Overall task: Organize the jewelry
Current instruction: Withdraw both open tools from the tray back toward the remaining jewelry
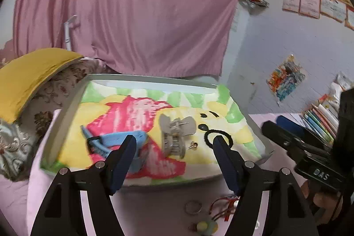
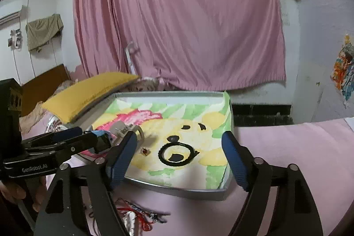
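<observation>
A metal tray (image 1: 66,121) lined with a bear-picture cloth holds a blue hair clip (image 1: 115,141), a grey claw clip (image 1: 177,134), a small gold earring (image 1: 193,145) and a black ring-shaped hair tie (image 1: 218,136). My left gripper (image 1: 174,138) hovers open over the tray's near edge, with nothing pressed between its pads. In the right wrist view my right gripper (image 2: 179,135) also stands open and empty above the tray (image 2: 177,189), framing the hair tie (image 2: 176,153). The earring (image 2: 145,150) and grey clip (image 2: 128,128) lie to its left.
On the pink cloth in front of the tray lie a silver ring (image 1: 193,207), a red string bracelet (image 1: 225,207) and a small green-yellow ball charm (image 1: 206,227). A yellow cushion (image 1: 33,76) sits left of the tray. Books (image 1: 320,121) stand at the right.
</observation>
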`<state>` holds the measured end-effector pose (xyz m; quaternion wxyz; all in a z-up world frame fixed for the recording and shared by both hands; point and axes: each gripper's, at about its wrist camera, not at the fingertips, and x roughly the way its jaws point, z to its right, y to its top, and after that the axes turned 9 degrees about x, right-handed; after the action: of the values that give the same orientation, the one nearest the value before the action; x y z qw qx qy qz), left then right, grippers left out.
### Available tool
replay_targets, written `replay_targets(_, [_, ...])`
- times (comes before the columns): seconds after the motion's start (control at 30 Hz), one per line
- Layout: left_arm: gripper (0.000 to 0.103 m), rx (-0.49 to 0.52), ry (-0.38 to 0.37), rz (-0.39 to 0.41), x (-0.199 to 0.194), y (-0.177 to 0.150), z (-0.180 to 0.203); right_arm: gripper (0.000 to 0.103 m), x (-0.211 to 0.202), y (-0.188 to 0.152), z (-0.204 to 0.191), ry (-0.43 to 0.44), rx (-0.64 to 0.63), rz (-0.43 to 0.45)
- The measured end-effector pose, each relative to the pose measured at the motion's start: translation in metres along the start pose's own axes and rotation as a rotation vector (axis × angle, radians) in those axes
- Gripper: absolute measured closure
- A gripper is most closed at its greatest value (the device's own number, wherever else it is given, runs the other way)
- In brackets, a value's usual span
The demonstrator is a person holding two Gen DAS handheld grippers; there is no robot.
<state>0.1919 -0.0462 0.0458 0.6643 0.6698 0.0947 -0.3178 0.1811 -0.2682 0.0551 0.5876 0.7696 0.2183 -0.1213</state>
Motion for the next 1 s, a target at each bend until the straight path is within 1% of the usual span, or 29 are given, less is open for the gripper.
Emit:
replay_targets(0.03, [0.03,-0.004,0.018,0.009,-0.005,-0.002,-0.001,0.021,-0.004,0.0,-0.001,-0.001,0.0,0.013])
replay_targets(0.1, [0.02,-0.009,0.047,0.04,-0.016,-0.006,-0.002,0.011,-0.015,-0.002,-0.003,0.0,-0.002,0.053])
replay_targets(0.13, [0.017,-0.011,0.057,0.056,-0.021,-0.008,-0.003,0.01,-0.019,-0.003,-0.004,0.001,-0.002,0.068])
replay_targets(0.17, [0.01,-0.013,0.071,0.076,-0.028,-0.011,-0.003,0.006,-0.024,-0.004,-0.004,0.005,-0.002,0.084])
replay_targets(0.2, [0.005,-0.016,0.087,0.097,-0.035,-0.014,-0.003,0.004,-0.03,-0.005,-0.005,0.009,-0.003,0.101])
replay_targets(0.3, [0.002,-0.022,0.109,0.15,-0.052,-0.022,-0.005,0.003,-0.042,-0.009,-0.007,0.016,-0.008,0.125])
replay_targets(0.43, [0.001,-0.025,0.128,0.192,-0.072,-0.033,-0.007,0.003,-0.051,-0.017,-0.012,0.008,-0.032,0.134])
replay_targets(0.57, [0.001,-0.023,0.139,0.206,-0.087,-0.046,-0.01,0.003,-0.061,-0.025,-0.013,0.041,-0.051,0.105])
replay_targets(0.63, [0.001,-0.015,0.151,0.213,-0.094,-0.053,-0.01,0.003,-0.065,-0.03,-0.014,0.036,-0.075,0.097])
replay_targets(0.7, [0.001,-0.007,0.16,0.21,-0.098,-0.059,-0.009,0.003,-0.068,-0.036,-0.015,0.038,-0.095,0.081])
replay_targets(0.83, [0.001,-0.012,0.154,0.211,-0.107,-0.067,-0.009,0.003,-0.074,-0.042,-0.015,0.039,-0.122,0.047])
replay_targets(1.0, [0.001,-0.003,0.129,0.15,-0.104,-0.074,-0.006,0.003,-0.072,-0.05,-0.011,0.041,-0.135,-0.045])
